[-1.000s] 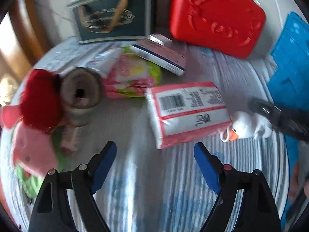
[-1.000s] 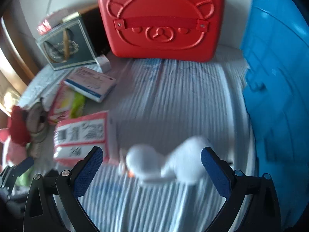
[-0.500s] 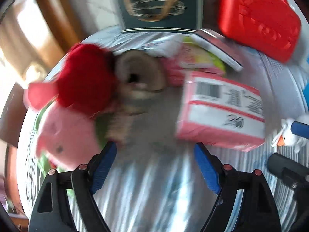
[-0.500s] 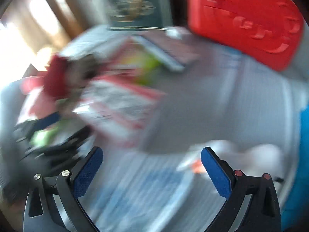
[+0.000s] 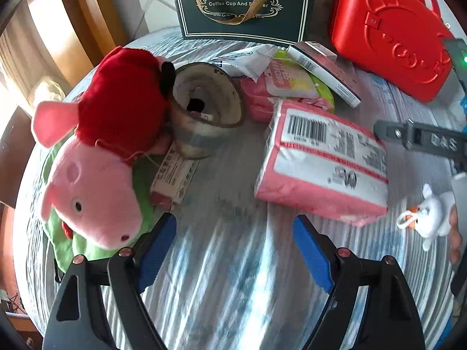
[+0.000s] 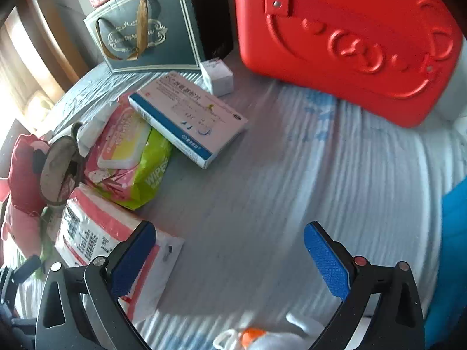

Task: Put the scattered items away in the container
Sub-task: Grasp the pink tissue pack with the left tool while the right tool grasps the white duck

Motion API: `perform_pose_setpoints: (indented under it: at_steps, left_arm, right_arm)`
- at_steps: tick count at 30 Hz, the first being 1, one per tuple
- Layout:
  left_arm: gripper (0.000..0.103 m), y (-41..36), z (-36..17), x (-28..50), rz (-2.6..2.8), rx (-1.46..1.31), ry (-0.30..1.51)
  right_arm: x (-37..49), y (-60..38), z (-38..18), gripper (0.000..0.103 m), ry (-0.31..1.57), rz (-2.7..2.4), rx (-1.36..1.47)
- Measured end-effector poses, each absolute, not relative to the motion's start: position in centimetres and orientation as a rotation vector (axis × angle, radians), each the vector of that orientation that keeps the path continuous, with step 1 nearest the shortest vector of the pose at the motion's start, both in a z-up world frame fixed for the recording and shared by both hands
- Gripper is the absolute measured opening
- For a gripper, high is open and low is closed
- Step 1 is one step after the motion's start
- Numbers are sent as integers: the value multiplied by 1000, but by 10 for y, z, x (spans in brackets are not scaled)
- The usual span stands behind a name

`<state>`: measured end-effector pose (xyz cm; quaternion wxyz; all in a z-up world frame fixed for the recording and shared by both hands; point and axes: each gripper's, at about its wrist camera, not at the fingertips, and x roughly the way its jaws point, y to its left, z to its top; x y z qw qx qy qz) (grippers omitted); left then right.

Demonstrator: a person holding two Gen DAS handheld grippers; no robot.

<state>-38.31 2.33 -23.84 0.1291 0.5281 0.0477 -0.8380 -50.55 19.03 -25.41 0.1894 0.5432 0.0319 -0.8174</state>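
Both tongs stand wide and hold nothing, so the step in hand looks like choosing and reaching for the first item, not carrying one. The left tongs [image 5: 235, 250] hover over the striped surface [image 5: 233, 291] with the pink tissue pack [image 5: 322, 169] just ahead to their right and the pig plush toy [image 5: 96, 157] just ahead to their left, lying on a green cloth. Beyond these sit a tipped jar [image 5: 204, 116], a small flat box [image 5: 172, 179] in front of it, a pack of wipes [image 6: 131, 157] and a medicine box [image 6: 189, 122] leaning on the wipes. The right tongs [image 6: 230, 259] hang above bare surface, their left finger over a corner of the tissue pack, and the small white duck toy [image 5: 432, 214] lies almost under them at the bottom edge of their view. The red case [image 6: 344, 38] stands closed against the far wall, and a blue container edge [image 6: 455, 248] shows to the right, probably the destination. The next move likely calls for lowering one pair of tongs around a single item, the duck being nearest the right pair, and closing gently on its soft body.
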Motion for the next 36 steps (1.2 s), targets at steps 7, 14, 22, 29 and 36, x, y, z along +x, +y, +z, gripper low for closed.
perform_pose_setpoints:
  at_steps: [7,14,22,29,36]
  left_arm:
    - [82,-3,-229,-379,-2386,1468,185]
    - [82,36,-196,-379,-2573,1441,186]
    - [99,82,-248,-419,-2506,1689,207]
    - [91,96,-268,-411,-2514,1689,18]
    - [89,94,-258,-350,-2584,1664,-53]
  right_arm:
    - [-443,177,-267,103,24,-2030,1605]
    - [-369,191,-238,103,-19,-2195,1483]
    - [-339,302,-228,103,-90,-2514,1573]
    - [-324,323,-253,103,-133,-2462,1651]
    - [-341,302,-262,103,-259,-2343,1657]
